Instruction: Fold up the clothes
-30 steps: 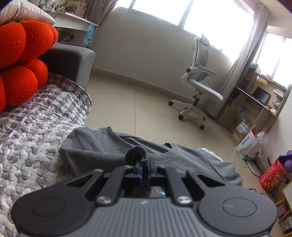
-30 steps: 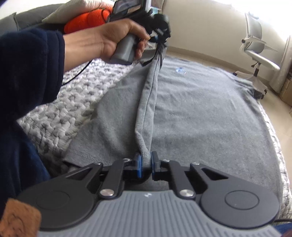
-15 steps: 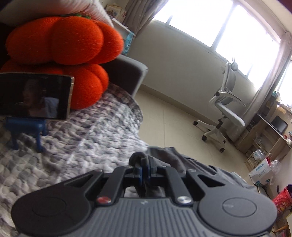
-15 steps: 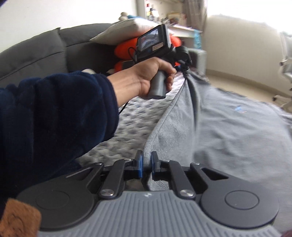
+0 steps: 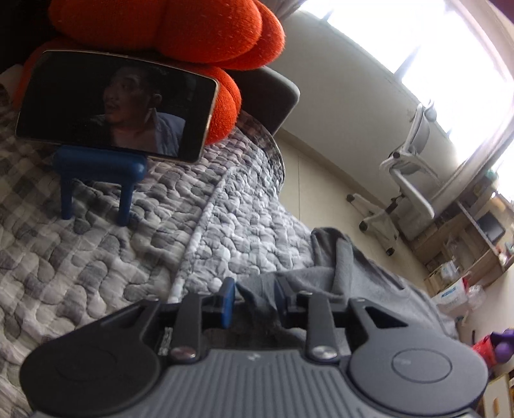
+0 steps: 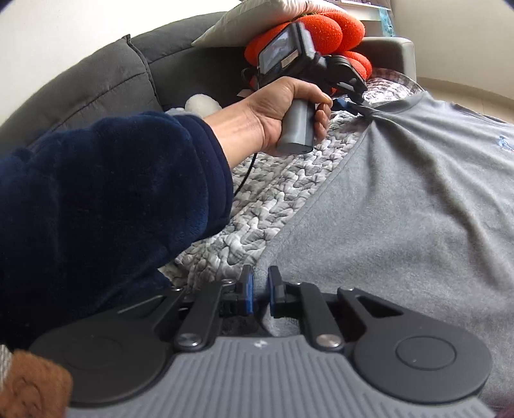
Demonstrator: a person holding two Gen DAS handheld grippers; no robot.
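Both grippers have opened since a second ago, when each pinched a raised ridge of the grey T-shirt [image 6: 401, 193]; that ridge is gone and the shirt lies spread flat on the grey quilted blanket [image 6: 273, 193].

On the left wrist view, the left gripper [image 5: 255, 300] has its jaws spread apart, with a loose bunch of shirt fabric lying between them and no grip on it. The rest of the shirt trails away toward 2 o'clock. At 10 o'clock a phone [image 5: 115, 103] sits on a blue stand [image 5: 99, 167], screen lit, and an orange plush cushion [image 5: 167, 29] rests right behind it at 11 o'clock. An office chair [image 5: 408, 180] stands on the floor at 2 o'clock, blurred.

On the right wrist view, the right gripper [image 6: 258, 294] is released too; a gap shows between its blue pads [image 6: 247, 294], and the shirt's side edge runs just under them. The shirt fills the frame from 12 to 4 o'clock. The person's left hand [image 6: 282, 112] grips the handle of the other gripper at 12 o'clock, whose tips sit at the shirt's shoulder corner. A dark blue sleeve [image 6: 112, 199] covers the 9 o'clock side, and a grey sofa [image 6: 112, 74] backs the scene at 10 o'clock
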